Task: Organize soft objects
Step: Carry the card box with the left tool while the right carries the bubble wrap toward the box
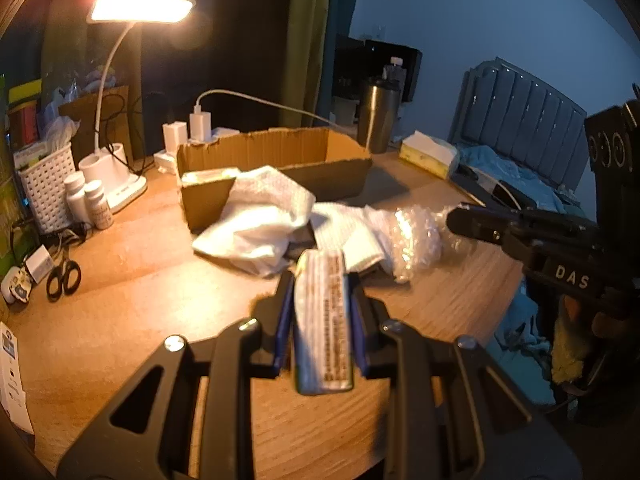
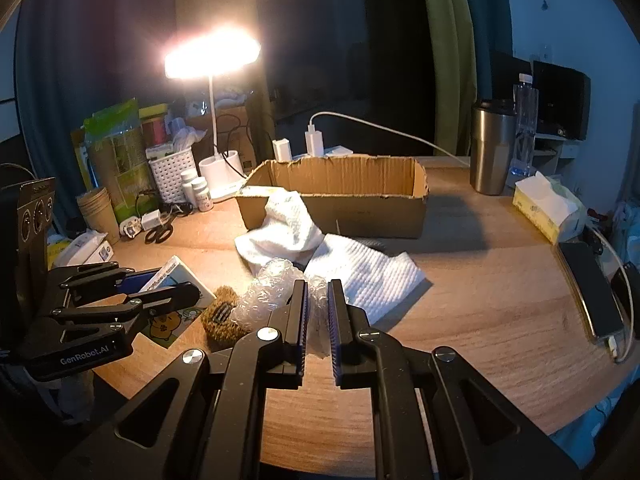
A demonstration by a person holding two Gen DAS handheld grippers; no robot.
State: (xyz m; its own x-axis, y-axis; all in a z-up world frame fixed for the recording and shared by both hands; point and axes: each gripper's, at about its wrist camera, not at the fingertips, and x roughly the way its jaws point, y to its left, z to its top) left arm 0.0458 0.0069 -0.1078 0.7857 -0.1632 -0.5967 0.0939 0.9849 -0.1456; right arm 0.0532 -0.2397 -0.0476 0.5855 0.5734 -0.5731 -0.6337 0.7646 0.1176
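Observation:
My left gripper (image 1: 320,280) is shut on a flat printed tissue pack (image 1: 322,320), held above the wooden desk (image 1: 140,280); it also shows in the right wrist view (image 2: 160,286). My right gripper (image 2: 318,286) is shut on clear bubble wrap (image 2: 276,296), which also shows in the left wrist view (image 1: 416,236). A white towel (image 2: 288,224) hangs over the front wall of the open cardboard box (image 2: 360,208). A second white cloth (image 2: 368,276) lies flat beside it. A brown furry object (image 2: 222,320) lies by the bubble wrap.
A lit desk lamp (image 2: 212,56), white basket (image 2: 172,178), pill bottles (image 2: 200,192) and scissors (image 2: 158,234) stand at the left. A steel tumbler (image 2: 492,148), tissue box (image 2: 548,208) and phone (image 2: 592,292) are at the right. A bed (image 1: 520,120) lies beyond.

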